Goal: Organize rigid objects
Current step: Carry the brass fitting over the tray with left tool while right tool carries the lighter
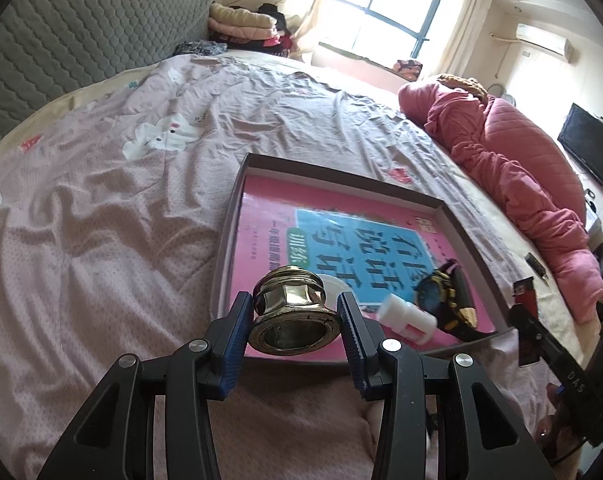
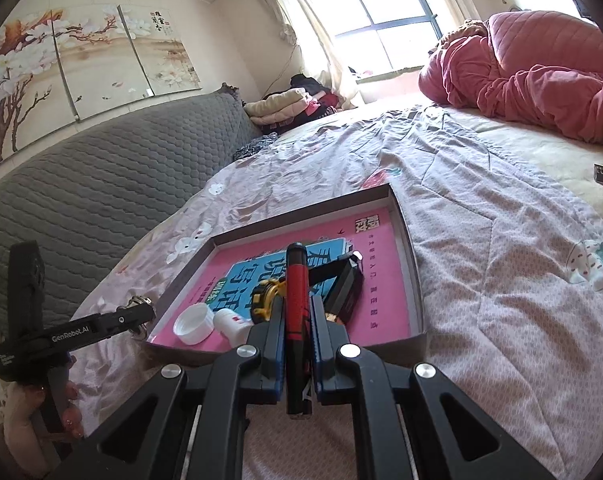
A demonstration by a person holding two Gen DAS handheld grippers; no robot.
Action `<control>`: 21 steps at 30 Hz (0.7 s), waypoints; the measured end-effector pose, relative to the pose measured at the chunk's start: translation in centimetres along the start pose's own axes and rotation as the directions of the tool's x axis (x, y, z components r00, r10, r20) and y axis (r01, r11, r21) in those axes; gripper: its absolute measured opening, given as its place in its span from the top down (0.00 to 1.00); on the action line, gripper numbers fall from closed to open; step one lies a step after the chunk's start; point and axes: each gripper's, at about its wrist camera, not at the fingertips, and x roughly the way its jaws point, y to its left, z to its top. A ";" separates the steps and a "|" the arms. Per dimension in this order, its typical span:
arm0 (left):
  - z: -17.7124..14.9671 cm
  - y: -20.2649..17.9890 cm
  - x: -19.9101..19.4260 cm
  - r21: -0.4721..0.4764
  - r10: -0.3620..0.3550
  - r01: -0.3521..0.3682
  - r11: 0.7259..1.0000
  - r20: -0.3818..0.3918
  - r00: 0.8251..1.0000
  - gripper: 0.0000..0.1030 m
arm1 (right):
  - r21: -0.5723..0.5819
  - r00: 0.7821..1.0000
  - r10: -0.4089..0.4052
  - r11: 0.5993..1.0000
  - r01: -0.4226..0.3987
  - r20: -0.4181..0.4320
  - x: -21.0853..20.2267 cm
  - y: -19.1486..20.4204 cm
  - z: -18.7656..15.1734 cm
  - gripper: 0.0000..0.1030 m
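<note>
Right claw (image 2: 297, 320) clamps red-black marker (image 2: 296, 304) over shallow box (image 2: 415, 276) (watch (image 2: 266, 294), white cap (image 2: 193, 324) inside).

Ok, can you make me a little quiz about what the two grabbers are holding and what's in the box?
1. True or false: the left gripper holds a brass fitting.
2. What does the right gripper hold? A) a spoon B) a red and black marker C) a cup
3. Name the white round thing lying in the tray beside the white bottle.

Key: 1 true. 2 B. 3 the white cap.
</note>
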 end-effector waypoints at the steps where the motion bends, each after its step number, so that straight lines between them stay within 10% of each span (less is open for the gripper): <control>1: 0.0 0.1 0.2 -0.001 0.003 -0.003 1.000 -0.003 1.000 0.57 | 0.002 1.000 -0.003 1.000 0.003 0.001 0.1 -0.2 0.1 0.90; 21: -0.6 -0.1 2.6 0.048 0.023 -0.021 0.999 -0.040 0.999 0.57 | -0.031 0.998 -0.054 0.998 0.054 0.012 2.2 -1.0 1.2 0.90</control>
